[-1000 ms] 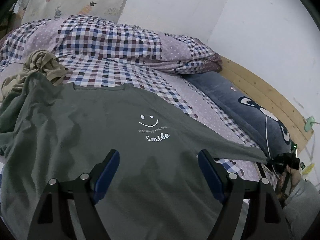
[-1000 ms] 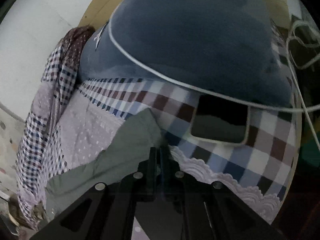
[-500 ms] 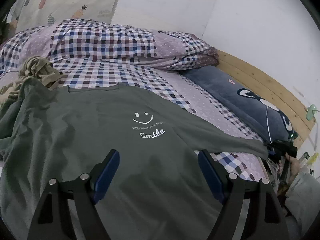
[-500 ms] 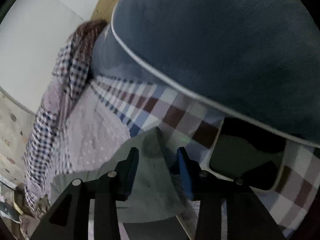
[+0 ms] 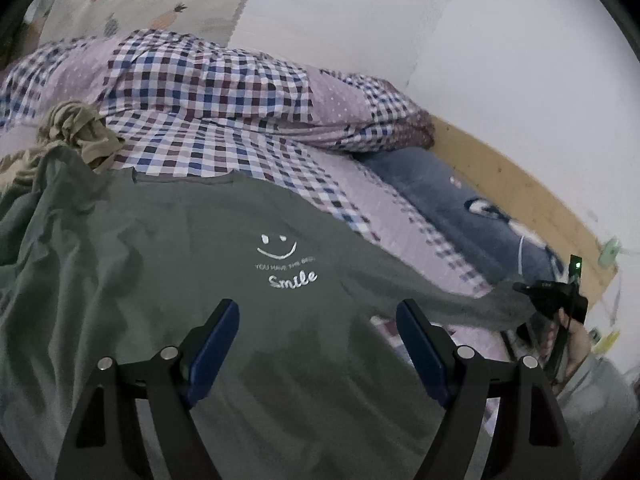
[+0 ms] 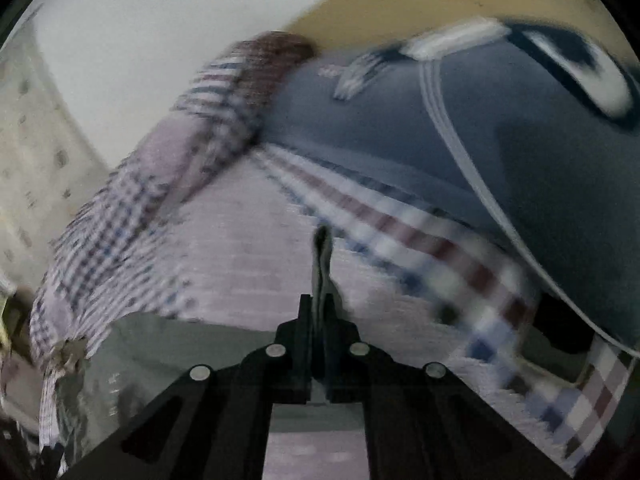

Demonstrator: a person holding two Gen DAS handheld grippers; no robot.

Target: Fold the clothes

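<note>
The green shirt (image 5: 192, 280) is lying flat on the bed (image 5: 360, 208) while the right tongs (image 6: 318, 312) are pinching its sleeve tip (image 6: 321, 256) and the left tongs (image 5: 316, 344) are hanging wide apart above it, so the thin sleeve might be slipping free.
</note>
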